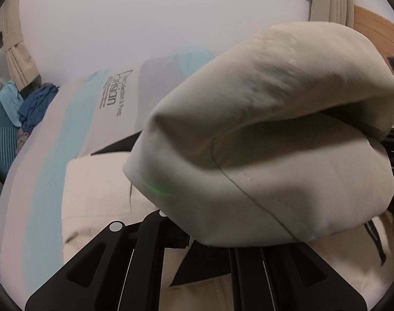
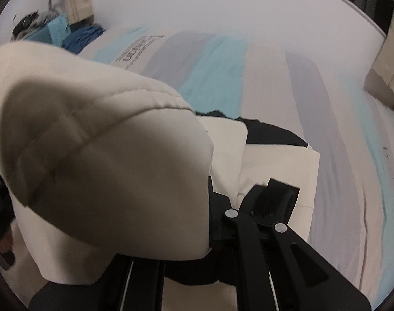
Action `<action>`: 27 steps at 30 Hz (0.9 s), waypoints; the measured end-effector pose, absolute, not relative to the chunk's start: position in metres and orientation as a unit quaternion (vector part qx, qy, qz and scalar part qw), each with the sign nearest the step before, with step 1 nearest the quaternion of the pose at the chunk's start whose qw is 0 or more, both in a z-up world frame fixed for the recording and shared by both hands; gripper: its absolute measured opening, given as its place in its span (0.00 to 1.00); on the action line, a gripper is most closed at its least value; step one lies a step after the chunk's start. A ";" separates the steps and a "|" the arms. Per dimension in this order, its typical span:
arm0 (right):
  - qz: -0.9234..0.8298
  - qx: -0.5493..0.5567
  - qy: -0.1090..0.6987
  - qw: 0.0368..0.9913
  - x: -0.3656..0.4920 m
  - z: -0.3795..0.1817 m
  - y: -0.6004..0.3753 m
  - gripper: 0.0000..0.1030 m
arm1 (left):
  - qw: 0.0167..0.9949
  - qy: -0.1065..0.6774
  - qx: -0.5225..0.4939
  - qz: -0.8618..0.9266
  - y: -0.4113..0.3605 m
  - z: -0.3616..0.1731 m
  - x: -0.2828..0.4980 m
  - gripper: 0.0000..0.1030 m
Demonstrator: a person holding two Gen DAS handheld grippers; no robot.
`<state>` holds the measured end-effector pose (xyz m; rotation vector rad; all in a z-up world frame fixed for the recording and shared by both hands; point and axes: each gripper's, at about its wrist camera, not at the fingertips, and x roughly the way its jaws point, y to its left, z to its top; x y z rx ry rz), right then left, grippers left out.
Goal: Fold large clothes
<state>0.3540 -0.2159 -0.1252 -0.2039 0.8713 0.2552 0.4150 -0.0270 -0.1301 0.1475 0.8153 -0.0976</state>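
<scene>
Pale walls [image 1: 119, 13] rose behind a bed whose striped sheet [image 2: 215, 72] ran in bands of blue, grey and white, with dark lettering [image 1: 111, 90] printed near its far end. Beige curtains [image 1: 15, 51] hung at the edge of the room, and a heap of blue clothes [image 1: 36, 103] lay beside the bed's far corner. On the sheet lay a cream garment [image 2: 274, 160] with black panels. Both the left gripper [image 1: 197, 233] and the right gripper [image 2: 212, 235] were clamped on its raised fold [image 1: 274, 142], which bulged close before each camera and hid much of the bed.
</scene>
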 end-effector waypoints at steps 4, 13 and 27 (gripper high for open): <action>0.120 -0.109 0.419 0.893 0.352 -0.132 -0.203 0.06 | 0.909 0.407 0.073 -0.047 -0.026 -0.145 0.408 0.05; 0.115 -0.131 0.408 0.896 0.341 -0.147 -0.209 0.08 | 0.908 0.413 0.058 -0.037 -0.029 -0.161 0.407 0.05; 0.091 -0.129 0.392 0.906 0.313 -0.151 -0.222 0.57 | 0.909 0.411 0.063 -0.027 -0.022 -0.154 0.383 0.66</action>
